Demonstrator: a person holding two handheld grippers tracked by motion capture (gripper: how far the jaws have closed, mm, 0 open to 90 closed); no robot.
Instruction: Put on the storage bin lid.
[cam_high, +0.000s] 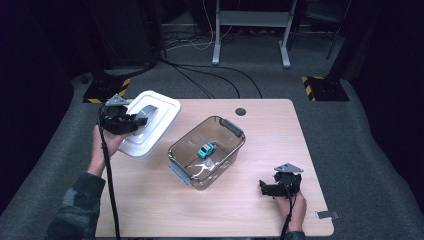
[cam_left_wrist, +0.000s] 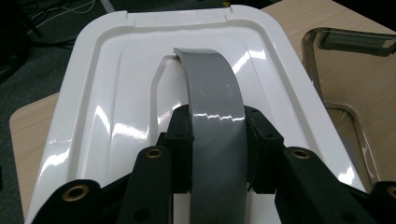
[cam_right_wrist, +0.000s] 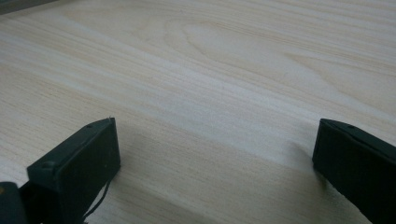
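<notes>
Gripping the grey arched handle (cam_left_wrist: 215, 116) of a white plastic lid (cam_high: 150, 122), the left gripper (cam_high: 131, 121) had its black jaws pinched on either side of that handle. The lid was tilted, held to the left of a clear plastic container (cam_high: 207, 151) that sat open near the middle of a light wooden table (cam_high: 260, 210). Part of the lid hung past the table's left edge. A small teal toy car (cam_high: 206, 149) lay on the container's floor. Grey latches showed on the container's two short ends. To the right of the container and nearer the person, well apart from it, the right gripper (cam_high: 266, 188) rested low at the tabletop, its jaws spread wide with only bare wood between them. Beyond the table, cables (cam_high: 210, 75) trailed across a grey carpeted floor.
</notes>
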